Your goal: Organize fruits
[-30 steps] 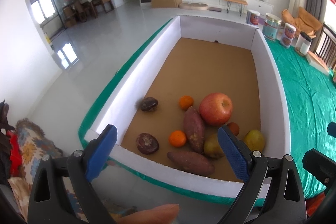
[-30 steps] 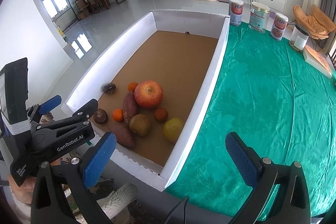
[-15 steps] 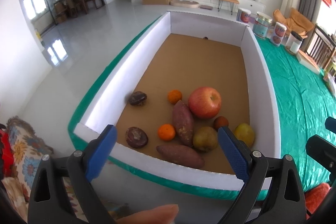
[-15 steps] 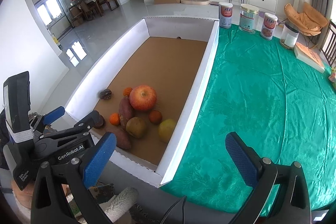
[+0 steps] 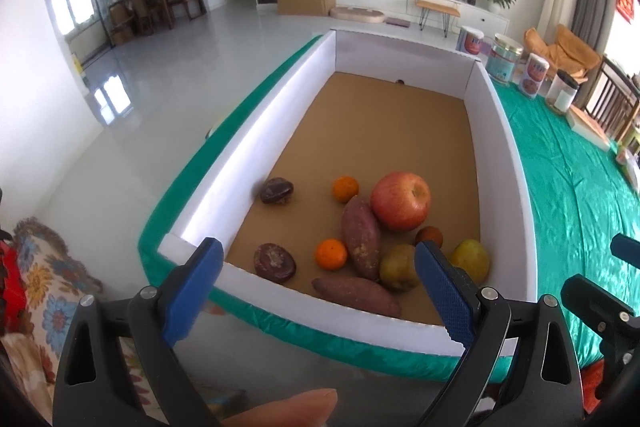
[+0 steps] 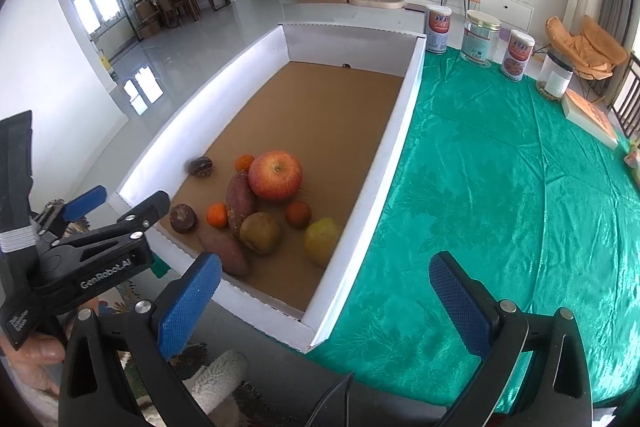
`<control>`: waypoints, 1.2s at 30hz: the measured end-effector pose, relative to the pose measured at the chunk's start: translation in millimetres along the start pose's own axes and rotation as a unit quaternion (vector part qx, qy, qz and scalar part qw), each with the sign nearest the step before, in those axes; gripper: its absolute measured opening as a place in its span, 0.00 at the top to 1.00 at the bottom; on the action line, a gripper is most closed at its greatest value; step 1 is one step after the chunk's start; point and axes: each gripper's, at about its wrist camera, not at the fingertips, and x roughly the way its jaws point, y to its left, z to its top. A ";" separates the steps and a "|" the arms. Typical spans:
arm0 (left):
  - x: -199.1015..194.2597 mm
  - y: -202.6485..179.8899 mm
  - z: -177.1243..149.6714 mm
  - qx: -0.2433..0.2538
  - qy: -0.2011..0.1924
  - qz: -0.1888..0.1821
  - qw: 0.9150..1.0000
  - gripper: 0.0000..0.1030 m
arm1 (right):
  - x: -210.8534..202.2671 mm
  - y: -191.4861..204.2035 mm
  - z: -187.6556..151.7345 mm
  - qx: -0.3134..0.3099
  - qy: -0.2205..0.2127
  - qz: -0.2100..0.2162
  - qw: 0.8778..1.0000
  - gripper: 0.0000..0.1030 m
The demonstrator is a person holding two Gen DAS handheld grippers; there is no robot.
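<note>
**Brown cardboard tray, ten pieces of produce, both grippers wide and empty**

Brown cardboard floors a long white-walled tray [image 5: 502, 131] that lies on a bench under a green cloth [image 6: 520, 187], along the cloth's left edge. All the produce is bunched at the near end: one red apple [image 5: 401, 201], two small oranges [image 5: 345, 189] [image 5: 331, 254], two sweet potatoes [image 5: 361, 237] [image 5: 356, 294], two dark wrinkled fruits [image 5: 276, 190] [image 5: 275, 262], one small reddish-brown fruit [image 5: 429, 237], one brownish pear [image 5: 398, 267] and one yellow-green pear [image 5: 471, 260]. The far half of the tray floor is bare except for a small dark speck against the end wall.

The left hand-held gripper [image 5: 318, 291] hangs over the near wall, blue pads spread wide, nothing between them. The right hand-held gripper [image 6: 326, 301] sits over the tray's near right corner, equally spread and empty; its left pad is above the tray wall, its right pad above the cloth.

To the right of the tray the cloth lies open and flat. Four canisters [image 6: 480, 39] stand in a row along the far edge, with a flat box [image 6: 588, 117] farther right.
</note>
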 end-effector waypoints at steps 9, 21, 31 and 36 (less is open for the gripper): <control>-3.9 -9.5 12.0 0.013 -0.008 0.017 1.000 0.05 | -11.9 -9.1 12.7 0.007 -0.021 0.001 1.000 0.00; -7.0 -6.8 29.7 0.007 -0.020 0.026 0.999 0.05 | -24.6 2.8 32.9 -0.011 -0.042 -0.002 0.999 0.00; 0.8 -5.2 35.1 0.004 -0.011 0.022 1.000 0.05 | -9.7 7.5 38.5 -0.016 -0.019 0.002 1.000 0.00; 3.6 -1.9 36.6 0.001 -0.007 0.021 1.000 0.05 | -2.6 13.6 39.8 -0.021 -0.007 0.009 1.000 0.00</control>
